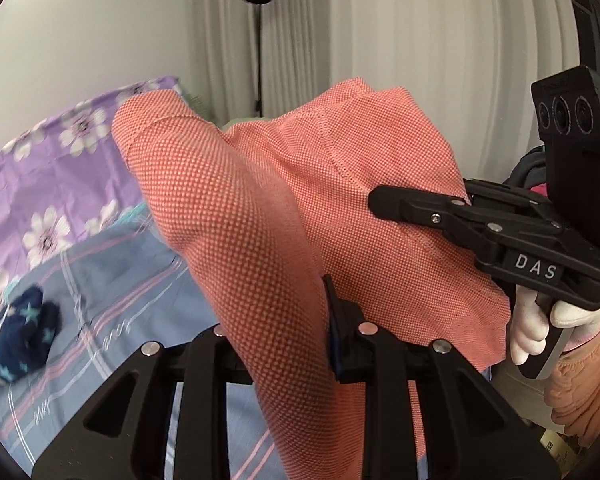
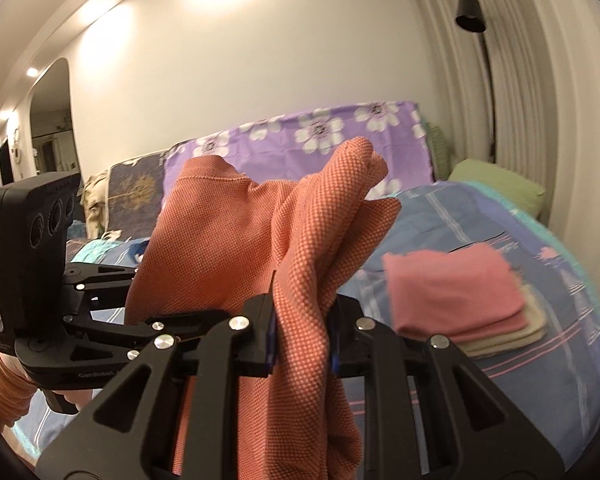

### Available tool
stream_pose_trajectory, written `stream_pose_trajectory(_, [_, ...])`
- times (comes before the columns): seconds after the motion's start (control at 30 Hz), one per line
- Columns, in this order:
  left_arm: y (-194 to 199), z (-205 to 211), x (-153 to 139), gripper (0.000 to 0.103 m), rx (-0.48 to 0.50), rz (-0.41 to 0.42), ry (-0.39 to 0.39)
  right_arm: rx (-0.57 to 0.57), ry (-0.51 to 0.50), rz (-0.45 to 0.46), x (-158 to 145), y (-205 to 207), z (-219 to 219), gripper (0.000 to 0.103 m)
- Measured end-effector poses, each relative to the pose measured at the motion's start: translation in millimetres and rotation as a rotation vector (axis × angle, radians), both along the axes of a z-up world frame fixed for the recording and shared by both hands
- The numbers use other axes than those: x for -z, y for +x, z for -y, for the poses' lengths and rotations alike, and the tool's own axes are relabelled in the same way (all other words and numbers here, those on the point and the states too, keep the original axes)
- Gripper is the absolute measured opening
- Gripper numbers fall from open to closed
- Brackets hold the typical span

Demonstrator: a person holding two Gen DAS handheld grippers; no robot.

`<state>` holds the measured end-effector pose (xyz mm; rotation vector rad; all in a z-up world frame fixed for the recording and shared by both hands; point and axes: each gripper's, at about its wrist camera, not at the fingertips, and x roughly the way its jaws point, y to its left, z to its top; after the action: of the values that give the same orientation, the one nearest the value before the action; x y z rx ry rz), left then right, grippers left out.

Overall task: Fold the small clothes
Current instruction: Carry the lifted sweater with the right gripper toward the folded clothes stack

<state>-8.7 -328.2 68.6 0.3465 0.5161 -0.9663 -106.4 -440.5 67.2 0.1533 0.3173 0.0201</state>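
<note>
Clamped in both my sets of jaws, the coral garment (image 1: 260,208) hung mid-frame above the bed (image 2: 480,240); left gripper (image 1: 284,344) and right gripper (image 2: 302,320) pinched bunched edges. Soft, light, it looked best held by seams.

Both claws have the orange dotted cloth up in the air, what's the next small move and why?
Probably draw the left claw and right claw apart to stretch the orange dotted knit cloth. Each is shut on a bunched part, and the cloth hangs crumpled above the blue striped bedsheet, so it likely needs flattening before any fold.
</note>
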Motion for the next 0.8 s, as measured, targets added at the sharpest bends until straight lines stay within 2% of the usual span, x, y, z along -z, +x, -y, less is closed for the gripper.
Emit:
stream_pose_trajectory(0.27, [15.0, 67.2, -33.1, 0.026, 0.061, 0.061, -0.028, 0.083, -0.012, 0.063, -36.5, 1.6, 61.4, 0.019])
stream_pose_trajectory(0.47, [30.8, 103.9, -41.9, 0.026, 0.065, 0.086, -0.051, 0.137, -0.046, 0.083, -54.0, 16.4, 93.4, 0.019])
stream_pose_trajectory(0.8, [66.3, 150.8, -53.4, 0.026, 0.035, 0.047, -0.125, 0.191, -0.085, 0.083, -72.8, 52.1, 134.4, 0.018])
